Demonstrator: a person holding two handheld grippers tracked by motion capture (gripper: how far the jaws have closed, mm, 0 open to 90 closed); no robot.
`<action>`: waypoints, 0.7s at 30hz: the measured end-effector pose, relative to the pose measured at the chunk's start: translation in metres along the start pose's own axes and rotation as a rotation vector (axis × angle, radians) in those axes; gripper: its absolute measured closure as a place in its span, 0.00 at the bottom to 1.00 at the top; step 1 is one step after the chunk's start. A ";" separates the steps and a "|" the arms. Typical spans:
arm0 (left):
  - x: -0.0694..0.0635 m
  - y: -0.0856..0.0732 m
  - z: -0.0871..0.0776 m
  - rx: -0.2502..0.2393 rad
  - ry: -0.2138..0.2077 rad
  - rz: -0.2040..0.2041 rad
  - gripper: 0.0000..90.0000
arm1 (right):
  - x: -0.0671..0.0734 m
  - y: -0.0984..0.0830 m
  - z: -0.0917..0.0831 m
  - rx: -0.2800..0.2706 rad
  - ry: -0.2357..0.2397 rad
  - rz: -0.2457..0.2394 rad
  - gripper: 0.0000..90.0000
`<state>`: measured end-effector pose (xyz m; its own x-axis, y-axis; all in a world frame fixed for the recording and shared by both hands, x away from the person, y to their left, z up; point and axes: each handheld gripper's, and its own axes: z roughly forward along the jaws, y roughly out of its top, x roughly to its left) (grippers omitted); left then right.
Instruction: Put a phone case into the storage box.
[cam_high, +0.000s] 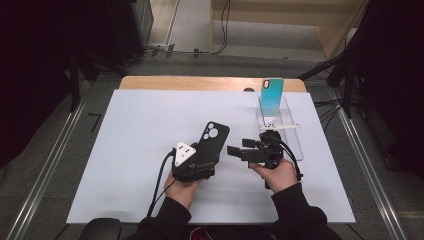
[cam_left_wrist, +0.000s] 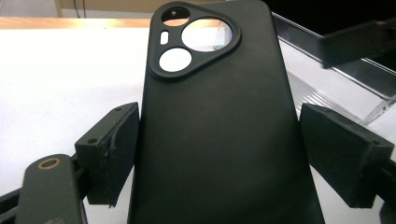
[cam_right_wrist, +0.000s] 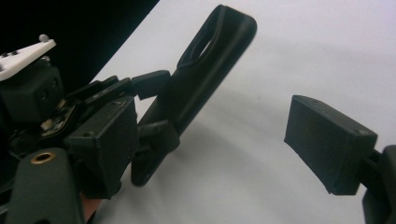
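On the white worktop (cam_high: 125, 150), near the middle: left hand-held gripper (cam_high: 200, 159) clamped on a black phone case (cam_high: 212, 142), gripped across its lower half by the two long edges. Case held clear of the surface, tilted, camera cutout uppermost and pointing away from the person. From the left gripper view: back of the phone case (cam_left_wrist: 219, 130) seen between the two black pads (cam_left_wrist: 112, 149), one pad against each long side; three rounded openings in the raised camera surround at the top, worktop showing through them. Left hand (cam_high: 182, 189) wrapped under the gripper body, cable trailing down toward the sleeve. Right hand-held gripper (cam_high: 239, 151) just beside the case on its right, turned sideways toward it, jaws apart with nothing between them. From the right gripper view: right hand-held gripper (cam_right_wrist: 210, 144) with pads (cam_right_wrist: 329, 140) well apart, bare worktop in the gap; phone case (cam_right_wrist: 205, 74) seen edge-on beyond, slanting upward in the other gripper's hold, not touched by the right pads. Right hand (cam_high: 275, 172) gripping the tool from below. Behind the right gripper, toward the far right of the worktop: clear plastic stand (cam_high: 287, 130), with a teal phone (cam_high: 271, 95) propped upright at its far end. Phone and stand well apart from the black case.
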<state>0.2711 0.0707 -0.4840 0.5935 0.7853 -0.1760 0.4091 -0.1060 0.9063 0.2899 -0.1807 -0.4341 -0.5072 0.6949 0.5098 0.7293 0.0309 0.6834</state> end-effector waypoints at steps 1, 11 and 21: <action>-0.001 -0.001 0.000 -0.008 0.002 0.003 0.17 | -0.001 0.001 0.001 0.002 -0.003 0.001 0.17; -0.007 -0.006 -0.005 -0.049 0.012 -0.005 0.17 | -0.010 0.006 0.012 -0.013 0.039 0.074 0.17; -0.012 -0.009 -0.006 -0.056 0.005 -0.011 0.17 | -0.011 0.012 0.025 -0.014 0.047 0.090 0.18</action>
<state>0.2563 0.0660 -0.4879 0.5858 0.7892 -0.1843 0.3760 -0.0632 0.9244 0.3154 -0.1700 -0.4441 -0.4612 0.6597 0.5934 0.7668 -0.0403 0.6406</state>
